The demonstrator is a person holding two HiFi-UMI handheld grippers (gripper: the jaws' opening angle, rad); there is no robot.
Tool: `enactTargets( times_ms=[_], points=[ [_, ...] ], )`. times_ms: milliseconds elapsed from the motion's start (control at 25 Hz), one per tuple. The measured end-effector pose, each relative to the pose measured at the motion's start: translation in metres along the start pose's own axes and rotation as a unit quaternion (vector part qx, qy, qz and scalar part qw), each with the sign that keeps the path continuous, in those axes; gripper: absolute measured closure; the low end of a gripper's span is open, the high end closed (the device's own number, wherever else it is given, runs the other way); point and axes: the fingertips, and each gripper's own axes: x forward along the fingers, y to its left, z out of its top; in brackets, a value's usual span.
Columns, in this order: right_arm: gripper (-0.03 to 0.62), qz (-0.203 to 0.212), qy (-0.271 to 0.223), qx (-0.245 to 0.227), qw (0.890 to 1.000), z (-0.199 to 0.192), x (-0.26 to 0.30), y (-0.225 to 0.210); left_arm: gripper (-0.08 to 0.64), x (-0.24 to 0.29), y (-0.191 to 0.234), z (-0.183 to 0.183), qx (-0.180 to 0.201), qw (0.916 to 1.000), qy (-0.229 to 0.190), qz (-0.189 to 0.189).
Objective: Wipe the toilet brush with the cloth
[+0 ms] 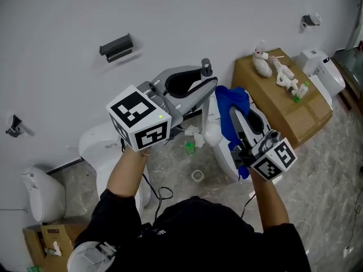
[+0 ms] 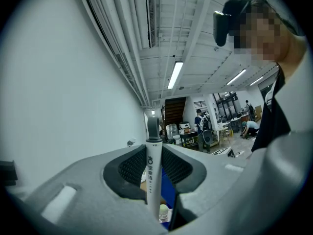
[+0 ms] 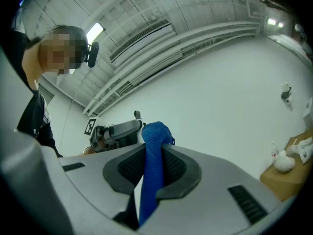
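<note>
1. A white toilet (image 1: 99,146) is seen at the left of the head view, under the left forearm, against the white wall (image 1: 57,16); a dark bracket (image 1: 116,47) is mounted on the wall above it
2. The left gripper (image 1: 203,79) is held about level in front of the person, marker cube towards the camera
3. Its jaws are clamped on the toilet brush (image 2: 153,175): in the left gripper view the white shaft stands upright between the two black pads, with the grey loop end on top
4. The brush is carried in the air, over the floor (image 1: 317,169) between the toilet and the box; only the grey tip is seen above the jaws in the head view, and the lower end cannot be made out
5. A round floor drain (image 1: 197,175) lies below, between the two forearms
6. The blue cloth (image 3: 151,175) is pinched between the pads of the right gripper (image 1: 243,113); a bunched end sticks out past the jaw tips and the rest hangs back along the jaws
7. The cloth is held just beside the left gripper's jaw tips, at the right of the brush; contact with the shaft cannot be confirmed
8. The right gripper is tilted upward, jaws aimed towards the brush
9. A brown cardboard box (image 1: 278,103) stands at the far right by the wall, with small white items (image 1: 264,64) lying on top
</note>
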Motion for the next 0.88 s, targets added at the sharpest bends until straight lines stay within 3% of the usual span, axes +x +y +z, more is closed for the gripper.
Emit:
enactTargets(
  times_ms=[360, 880],
  points=[
    [0.528, 0.042, -0.017, -0.014, 0.999, 0.034, 0.007, 0.033, 0.459, 0.005, 0.008, 0.003, -0.007, 1.0000, 0.003, -0.002],
    [0.528, 0.072, -0.002, -0.003, 0.997, 0.031, 0.025, 0.050, 0.459, 0.016, 0.006, 0.015, -0.003, 0.9999, -0.006, -0.015]
  ],
)
